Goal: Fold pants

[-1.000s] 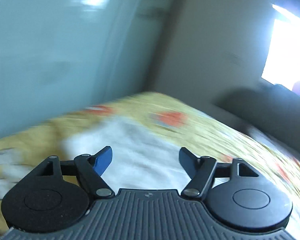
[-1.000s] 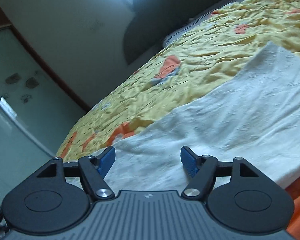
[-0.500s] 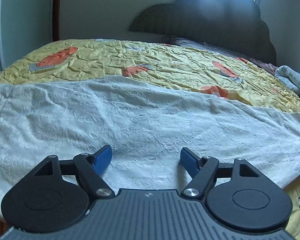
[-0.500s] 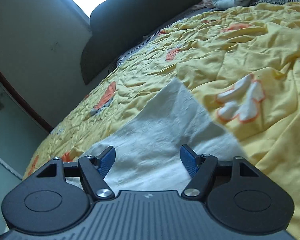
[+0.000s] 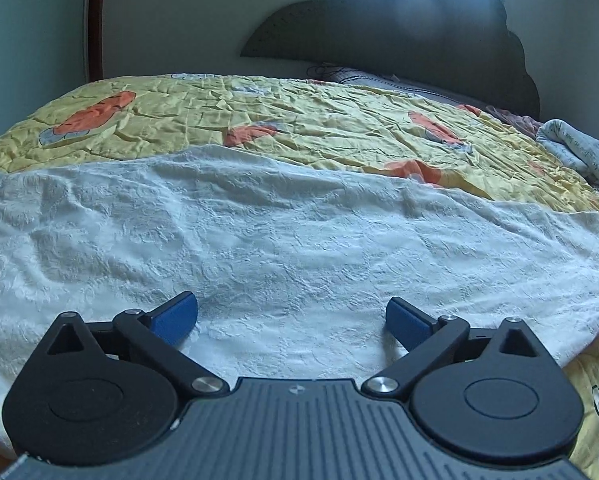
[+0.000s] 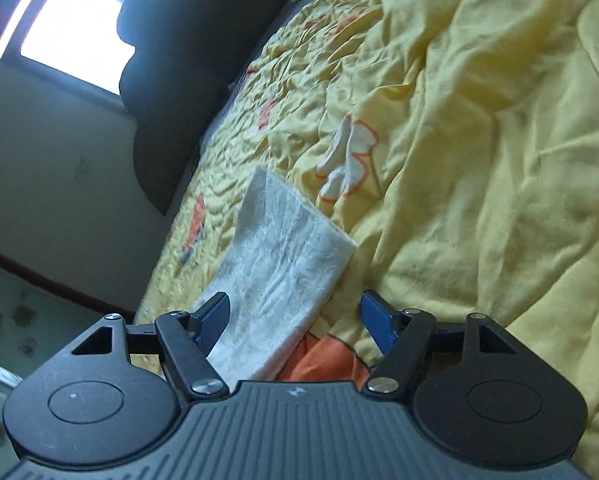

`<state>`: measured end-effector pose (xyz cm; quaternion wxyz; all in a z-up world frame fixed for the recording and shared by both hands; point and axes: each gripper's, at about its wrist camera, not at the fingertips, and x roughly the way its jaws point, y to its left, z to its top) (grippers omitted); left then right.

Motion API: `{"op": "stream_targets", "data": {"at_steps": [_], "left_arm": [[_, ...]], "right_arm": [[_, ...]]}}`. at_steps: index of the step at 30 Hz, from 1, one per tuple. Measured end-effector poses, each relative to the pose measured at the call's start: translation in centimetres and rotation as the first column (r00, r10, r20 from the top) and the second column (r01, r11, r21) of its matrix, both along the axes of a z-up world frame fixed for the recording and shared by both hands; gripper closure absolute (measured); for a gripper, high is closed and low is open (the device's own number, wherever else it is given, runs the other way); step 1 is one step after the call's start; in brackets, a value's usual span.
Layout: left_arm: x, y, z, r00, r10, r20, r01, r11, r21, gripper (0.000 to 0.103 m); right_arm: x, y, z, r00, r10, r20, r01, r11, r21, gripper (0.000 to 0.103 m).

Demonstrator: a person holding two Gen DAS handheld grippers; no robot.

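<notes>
Left wrist view. Left gripper (image 5: pixel 291 318) has its jaws spread wide; they have just been opening, and nothing is pinched between them. White pants (image 5: pixel 283 240) lie flat across the near part of the yellow bedspread (image 5: pixel 299 128), stretching from the left edge of the view to the right. The cloth runs under and ahead of both blue fingertips (image 5: pixel 175 316); whether the tips touch the cloth I cannot tell. Far edge of the pants lies well short of the dark headboard (image 5: pixel 419 28), with a broad band of bedspread between them. A rolled pale cloth (image 5: pixel 579 152) sits at the far right, near the headboard side, well apart from the pants.

Right wrist view, camera rolled. Right gripper (image 6: pixel 295 320) has its jaws apart, nothing clamped. One narrow end of the pants (image 6: pixel 283 264) reaches forward from between the fingers toward the headboard (image 6: pixel 187 60), ending in a straight hem. The cloth lies closer to the left finger (image 6: pixel 213 320), its edge passing just beside that pad; contact not resolvable. The right finger stands over bare bedspread (image 6: pixel 479 160), clear of the cloth. Window (image 6: pixel 75 20) shows beyond the headboard.
</notes>
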<state>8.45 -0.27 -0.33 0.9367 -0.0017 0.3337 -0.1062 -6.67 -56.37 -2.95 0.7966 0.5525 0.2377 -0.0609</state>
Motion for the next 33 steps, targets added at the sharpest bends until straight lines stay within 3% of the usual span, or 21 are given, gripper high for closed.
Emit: {"op": "stream_targets", "data": {"at_steps": [5,6,9,13,16,18,20,22,25,27,33], "left_arm": [[-0.2,0.0,-0.1,1.0,0.007,0.001,-0.007,1.0,0.007,0.001],[-0.3,0.0,-0.1,1.0,0.009,0.002,-0.009,1.0,0.007,0.001],[-0.3,0.0,-0.1,1.0,0.012,0.003,-0.012,1.0,0.008,0.001],[-0.3,0.0,-0.1,1.0,0.012,0.003,-0.012,1.0,0.008,0.001],[-0.3,0.0,-0.1,1.0,0.011,0.003,-0.011,1.0,0.003,0.001],[-0.4,0.2,-0.1,1.0,0.01,0.004,-0.01,1.0,-0.004,0.001],[-0.4,0.3,-0.1,1.0,0.011,0.005,-0.011,1.0,-0.014,0.001],[-0.4,0.4,0.0,1.0,0.012,0.006,-0.012,1.0,-0.022,0.001],[-0.4,0.4,0.0,1.0,0.013,0.007,-0.013,1.0,-0.027,0.001],[-0.5,0.4,0.0,1.0,0.014,0.008,-0.013,0.999,-0.029,0.001],[-0.5,0.4,0.0,1.0,0.014,0.008,-0.014,0.999,-0.029,0.001]], "right_arm": [[2.3,-0.3,-0.1,1.0,0.012,0.004,-0.012,0.998,0.06,0.027],[2.9,0.2,0.0,0.999,0.05,-0.005,-0.049,0.997,0.065,0.023],[4.4,2.5,0.5,0.983,0.177,-0.045,-0.174,0.983,0.057,0.022],[4.9,4.7,0.5,0.974,0.222,-0.055,-0.217,0.973,0.082,0.022],[4.9,4.3,0.3,0.985,0.17,-0.036,-0.167,0.983,0.078,0.022],[4.5,3.1,0.3,0.999,0.05,-0.012,-0.05,0.998,0.036,0.023],[4.0,2.2,-0.2,0.998,-0.055,0.035,0.053,0.997,0.058,0.023],[3.9,2.3,-0.3,0.995,-0.074,0.06,0.071,0.996,0.057,0.023],[4.3,3.6,0.2,0.997,-0.062,0.05,0.065,0.997,-0.053,0.023],[4.3,3.9,0.1,0.995,-0.081,0.057,0.086,0.993,-0.078,0.023],[4.2,2.5,-0.6,0.979,-0.177,0.097,0.175,0.984,0.027,0.023]]}}
